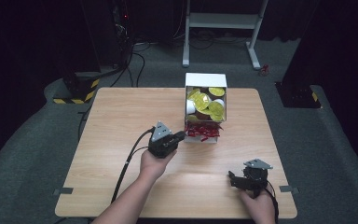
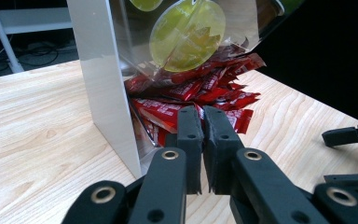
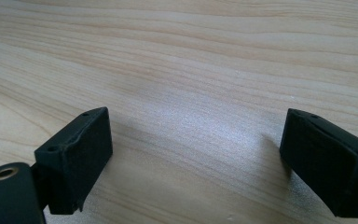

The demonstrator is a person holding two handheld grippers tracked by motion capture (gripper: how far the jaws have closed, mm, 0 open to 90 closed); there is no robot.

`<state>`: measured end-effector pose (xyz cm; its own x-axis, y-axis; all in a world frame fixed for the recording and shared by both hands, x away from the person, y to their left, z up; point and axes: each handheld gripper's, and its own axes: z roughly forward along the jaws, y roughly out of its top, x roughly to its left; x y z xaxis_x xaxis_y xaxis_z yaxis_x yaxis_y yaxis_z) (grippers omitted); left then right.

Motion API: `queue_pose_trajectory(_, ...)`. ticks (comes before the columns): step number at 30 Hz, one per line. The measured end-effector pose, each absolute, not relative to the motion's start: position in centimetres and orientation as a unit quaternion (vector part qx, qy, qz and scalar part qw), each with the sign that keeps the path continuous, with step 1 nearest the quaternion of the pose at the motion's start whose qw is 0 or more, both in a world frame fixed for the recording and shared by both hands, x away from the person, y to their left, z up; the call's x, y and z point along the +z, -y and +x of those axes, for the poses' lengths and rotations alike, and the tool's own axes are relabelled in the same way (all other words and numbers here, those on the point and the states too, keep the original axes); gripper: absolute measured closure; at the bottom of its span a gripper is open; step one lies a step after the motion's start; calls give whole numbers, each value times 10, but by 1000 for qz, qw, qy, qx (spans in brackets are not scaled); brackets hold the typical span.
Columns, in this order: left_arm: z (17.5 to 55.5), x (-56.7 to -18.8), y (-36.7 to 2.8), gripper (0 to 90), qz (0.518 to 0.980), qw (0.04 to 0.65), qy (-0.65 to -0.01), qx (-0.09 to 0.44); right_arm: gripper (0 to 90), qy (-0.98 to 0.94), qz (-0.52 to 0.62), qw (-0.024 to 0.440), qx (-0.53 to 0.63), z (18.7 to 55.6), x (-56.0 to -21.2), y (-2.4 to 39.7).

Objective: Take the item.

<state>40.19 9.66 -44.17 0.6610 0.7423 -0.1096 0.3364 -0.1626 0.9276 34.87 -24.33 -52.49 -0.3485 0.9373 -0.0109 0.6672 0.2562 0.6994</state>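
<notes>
With its jaws closed on nothing, the left gripper [image 2: 201,122] sat just before the red sachets [image 2: 200,100] spilling from the box [image 2: 103,79]; light, crinkly and slippery, they looked best pinched by an edge.

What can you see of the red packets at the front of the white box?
The red packets are small glossy foil sachets with pale print too blurred to read. They lie in a loose overlapping heap at the open bottom of the white box, spilling onto the wooden table beneath round yellow-green lidded pods. The left gripper, jaws closed together, points at the heap; whether it pinches a packet is unclear.
</notes>
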Motion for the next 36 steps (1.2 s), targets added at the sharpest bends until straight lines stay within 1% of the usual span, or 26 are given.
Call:
queue_pose_trajectory(10,394,-444,-103,858,735,543,-361,188,92,-761,527,220,307,349,-525,243)
queue_pose_trajectory(36,377,-418,-101,865,727,566,-336,192,93,-763,524,221,308,349,-525,244)
